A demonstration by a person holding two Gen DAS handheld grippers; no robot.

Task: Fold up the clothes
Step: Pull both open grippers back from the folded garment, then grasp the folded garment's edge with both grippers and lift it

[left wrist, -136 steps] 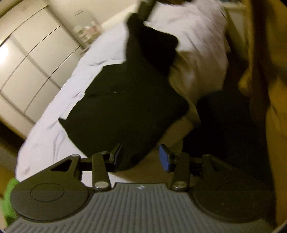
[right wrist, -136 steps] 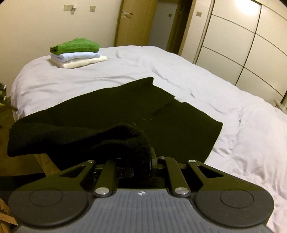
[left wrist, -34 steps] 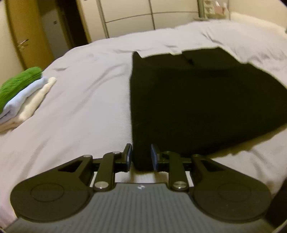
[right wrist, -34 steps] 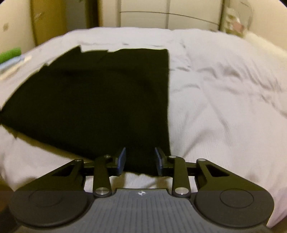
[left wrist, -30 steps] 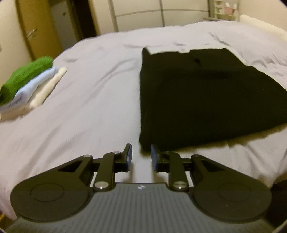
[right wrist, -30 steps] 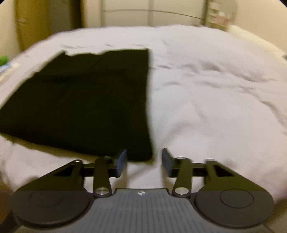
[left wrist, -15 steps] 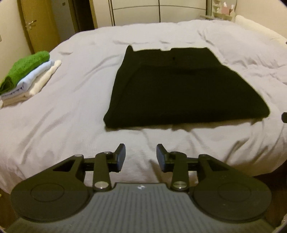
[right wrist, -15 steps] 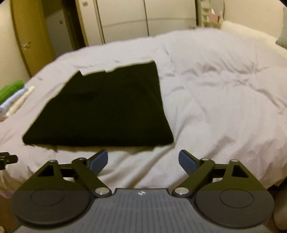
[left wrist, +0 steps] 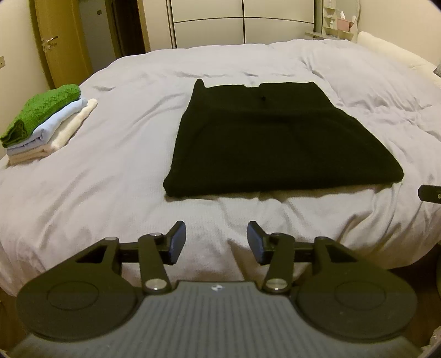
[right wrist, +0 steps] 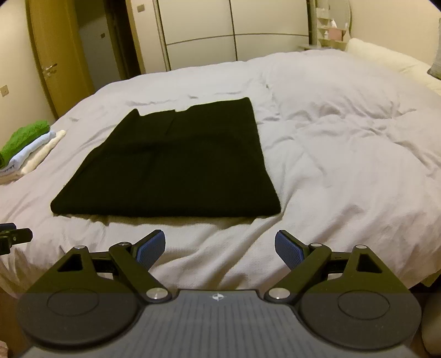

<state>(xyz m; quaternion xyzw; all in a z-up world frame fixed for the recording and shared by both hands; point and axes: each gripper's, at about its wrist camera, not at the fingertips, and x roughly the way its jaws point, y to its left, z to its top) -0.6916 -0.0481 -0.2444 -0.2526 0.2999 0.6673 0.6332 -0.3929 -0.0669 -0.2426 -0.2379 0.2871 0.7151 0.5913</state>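
A black garment [left wrist: 270,140] lies folded flat on the bed's pale grey duvet [left wrist: 110,170], in the middle of the bed; it also shows in the right wrist view [right wrist: 176,165]. My left gripper [left wrist: 215,242] is open and empty, held back above the bed's near edge, short of the garment's near left corner. My right gripper [right wrist: 220,247] is wide open and empty, also back from the garment's near edge, towards its right corner.
A stack of folded clothes, green on top of pale blue and cream [left wrist: 41,121], sits at the bed's left side [right wrist: 24,146]. White wardrobe doors [left wrist: 209,22] and a wooden door [left wrist: 55,41] stand behind. A pillow [right wrist: 386,60] lies at the right.
Both grippers have let go of the black garment's near edge, opened and drawn back from the bed. The garment now lies folded and still.
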